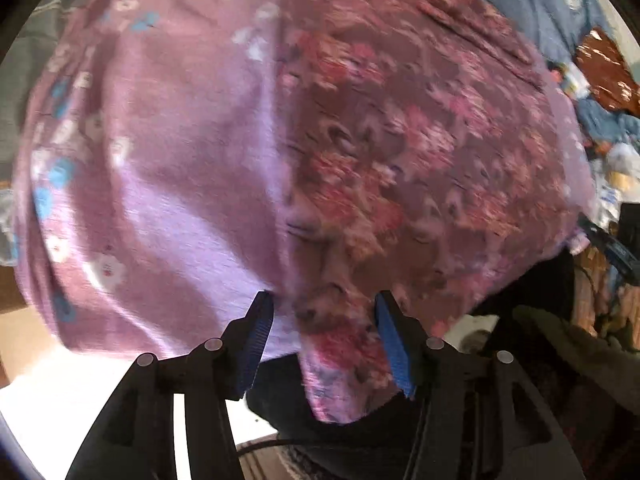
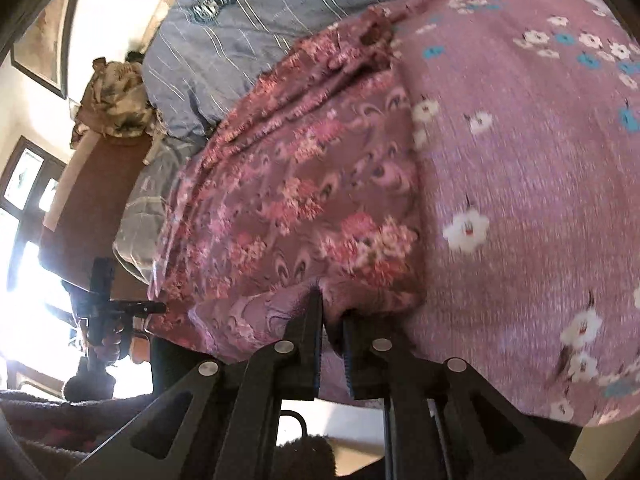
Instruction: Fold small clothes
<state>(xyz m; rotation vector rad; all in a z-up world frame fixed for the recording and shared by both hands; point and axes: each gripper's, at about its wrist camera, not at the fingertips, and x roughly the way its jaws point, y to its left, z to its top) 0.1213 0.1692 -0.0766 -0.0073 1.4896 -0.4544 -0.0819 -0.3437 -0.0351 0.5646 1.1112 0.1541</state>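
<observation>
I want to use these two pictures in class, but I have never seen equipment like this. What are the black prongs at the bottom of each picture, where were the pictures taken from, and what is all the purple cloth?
There is no robot here. A person holds a two-fingered hand tool in each hand, and a small wide-angle camera on each tool looks along its fingers, which bends the picture. One picture comes from the left gripper, the other from the right gripper. Both look down on purple flowered cloth lying over a blue striped bedcover: one part plain purple with white and blue flowers, one part with denser pink blossoms. The left jaws stand apart, with a fold of cloth between them but not pinched. The right jaws are nearly together, nipping the cloth's edge.
</observation>
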